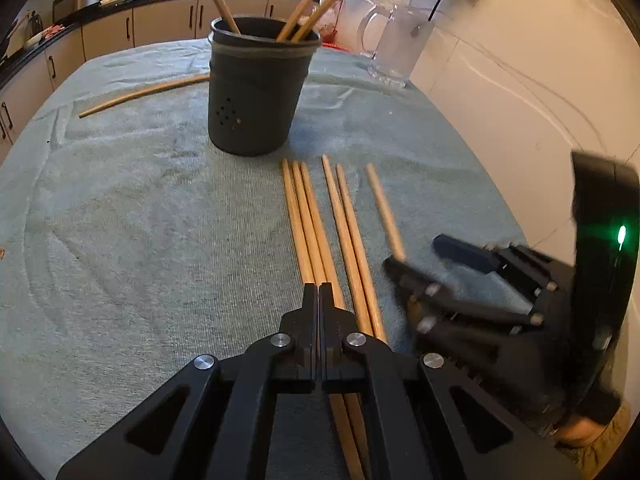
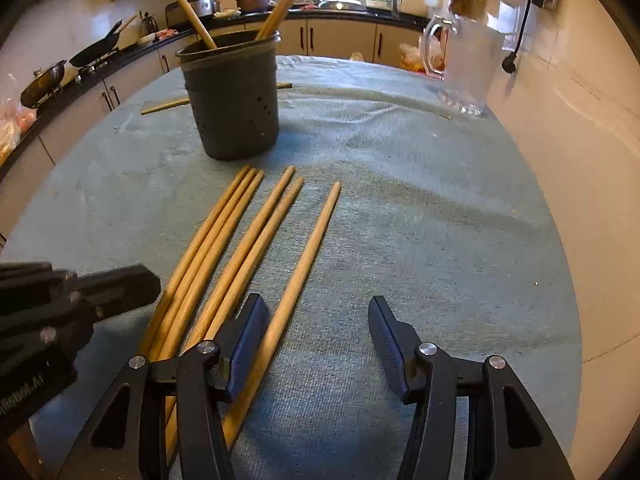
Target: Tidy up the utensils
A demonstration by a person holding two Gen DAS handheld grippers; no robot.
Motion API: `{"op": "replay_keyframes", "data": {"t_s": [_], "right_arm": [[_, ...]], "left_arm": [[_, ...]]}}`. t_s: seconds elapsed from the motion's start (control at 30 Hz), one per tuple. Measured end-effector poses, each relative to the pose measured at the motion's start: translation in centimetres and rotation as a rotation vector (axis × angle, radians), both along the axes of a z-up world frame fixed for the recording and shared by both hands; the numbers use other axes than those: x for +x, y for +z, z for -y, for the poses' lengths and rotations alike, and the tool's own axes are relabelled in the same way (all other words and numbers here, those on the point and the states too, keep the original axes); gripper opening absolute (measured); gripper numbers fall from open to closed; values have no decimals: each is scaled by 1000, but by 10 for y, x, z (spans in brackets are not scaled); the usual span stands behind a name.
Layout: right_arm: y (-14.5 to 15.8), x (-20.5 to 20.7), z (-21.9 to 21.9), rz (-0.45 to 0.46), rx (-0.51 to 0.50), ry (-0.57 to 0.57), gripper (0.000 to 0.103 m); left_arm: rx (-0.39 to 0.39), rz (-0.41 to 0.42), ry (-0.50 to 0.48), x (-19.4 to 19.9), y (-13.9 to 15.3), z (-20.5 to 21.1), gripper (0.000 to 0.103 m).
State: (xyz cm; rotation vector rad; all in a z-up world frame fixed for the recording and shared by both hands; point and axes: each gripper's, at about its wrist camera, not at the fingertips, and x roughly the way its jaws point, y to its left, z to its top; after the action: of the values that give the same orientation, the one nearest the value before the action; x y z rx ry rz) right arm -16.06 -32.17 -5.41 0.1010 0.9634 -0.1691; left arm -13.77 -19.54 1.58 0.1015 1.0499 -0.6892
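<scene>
Several wooden chopsticks (image 1: 316, 232) lie side by side on the grey-green cloth, also in the right wrist view (image 2: 224, 240). A dark grey holder cup (image 1: 256, 84) stands behind them with several chopsticks in it; it shows in the right wrist view (image 2: 232, 96) too. My left gripper (image 1: 319, 292) is shut and empty, low over the chopsticks' near ends. My right gripper (image 2: 318, 320) is open, and the rightmost chopstick (image 2: 304, 264) lies between its fingers, close to the left one. The right gripper also shows in the left wrist view (image 1: 416, 256).
One loose chopstick (image 1: 140, 94) lies on the cloth behind the cup to the left. A clear glass jug (image 2: 464, 68) stands at the far right by the tiled wall. Kitchen counters with pots run along the back. The cloth (image 2: 420, 220) covers the table.
</scene>
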Motion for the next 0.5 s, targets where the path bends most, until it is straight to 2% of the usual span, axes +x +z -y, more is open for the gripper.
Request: {"op": "replay_keyframes", "data": {"t_s": [0.13,0.23,0.37,0.43,0.47,0.5], "right_arm": [[-2,-8,21,6,21,-63,55],[-2,-13,27,15,22,-71,55],[-2,-13,23,21,2,-76,55],[-1,-13,24,24,7,-78,55],[-1,-14,24,26,11,-78,55],[-1,-15,24,27,14,-79,55]], "left_arm": [[17,7,0,2,-5,7,1],[28,3,4,6,-7,13,7],[86,38,29,14,-7,24,19],[119,51,35,19,-6,28,20],[132,53,42,22,-6,29,11],[138,37,42,25,-7,29,7]]}}
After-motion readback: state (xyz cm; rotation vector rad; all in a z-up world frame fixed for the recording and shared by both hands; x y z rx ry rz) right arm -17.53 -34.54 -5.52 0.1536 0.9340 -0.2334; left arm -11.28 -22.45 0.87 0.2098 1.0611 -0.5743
